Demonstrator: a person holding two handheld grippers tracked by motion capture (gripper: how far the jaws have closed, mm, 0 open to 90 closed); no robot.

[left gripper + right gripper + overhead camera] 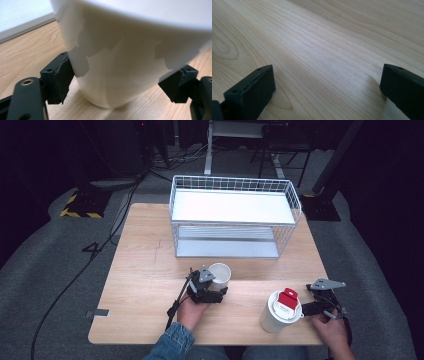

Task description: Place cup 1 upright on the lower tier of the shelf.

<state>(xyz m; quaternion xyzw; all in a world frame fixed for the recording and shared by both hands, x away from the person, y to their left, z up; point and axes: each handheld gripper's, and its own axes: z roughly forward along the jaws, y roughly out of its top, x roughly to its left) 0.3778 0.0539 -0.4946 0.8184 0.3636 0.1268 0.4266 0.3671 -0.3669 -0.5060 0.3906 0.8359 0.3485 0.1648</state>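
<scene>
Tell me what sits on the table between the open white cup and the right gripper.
In the high view, a white lidded tumbler with a red flip cap stands between the white cup and the right gripper, close beside that gripper.

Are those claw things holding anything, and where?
The left gripper clamps the white cup by its lower sides; the right gripper is open, holding nothing.

My cup [120,65] looks smooth matt white plastic; my pads [61,77] are matt black, rough-edged rubber or plastic; table [319,45] is pale wood, visible grain, satin finish; rack [235,185] is white wire metal; tumbler [280,312] white, glossy red lid; sleeve [172,342] denim.
</scene>
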